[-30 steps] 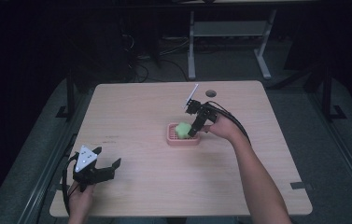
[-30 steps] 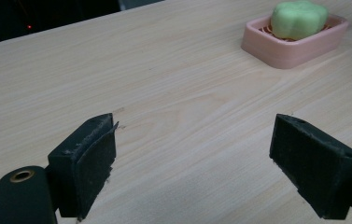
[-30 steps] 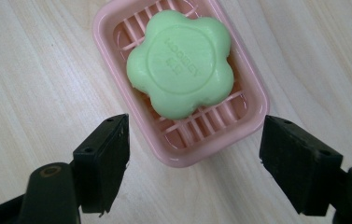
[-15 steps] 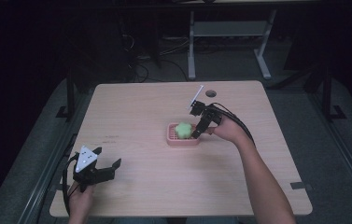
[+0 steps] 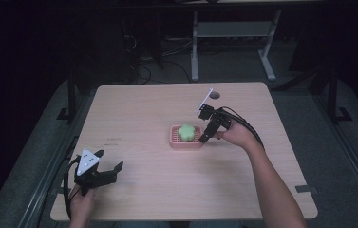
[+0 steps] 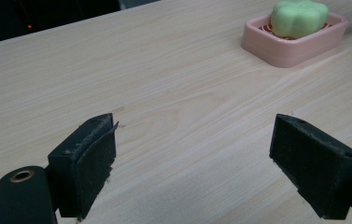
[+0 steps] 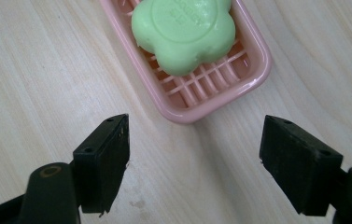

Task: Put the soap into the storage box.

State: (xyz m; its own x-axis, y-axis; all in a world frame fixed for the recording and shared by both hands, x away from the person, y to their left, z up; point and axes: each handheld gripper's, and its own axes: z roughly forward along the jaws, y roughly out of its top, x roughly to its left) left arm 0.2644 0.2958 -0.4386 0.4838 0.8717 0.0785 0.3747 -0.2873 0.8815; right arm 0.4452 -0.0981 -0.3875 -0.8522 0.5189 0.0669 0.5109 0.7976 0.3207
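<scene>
- Since a second ago my right gripper [image 5: 205, 138] has drawn back from over the green soap [image 5: 186, 132] to the right end of the pink soap dish [image 5: 173, 142]; my left gripper [image 5: 108, 171] has stayed put near the tabletop's [image 5: 134, 109] front-left corner.
- Left side: my left gripper rests low by that corner, jaws spread wide with nothing between them. In the left gripper view the dish sits well apart from it, far off toward the middle of the tabletop.
- Middle: the flower-shaped soap lies flat in the dish, which stands just right of the tabletop's centre, well clear of every edge.
- Right side: my right gripper hangs just beside the dish's near end, jaws fully apart and empty. In the right gripper view the dish's rim [image 7: 257, 70] lies just ahead of the gap, the soap [image 7: 183, 32] a little beyond.
- I judge the soap is set down and released; my next move is either lifting clear or, if I regrasp, easing forward to straddle soap or dish without knocking the rim.
</scene>
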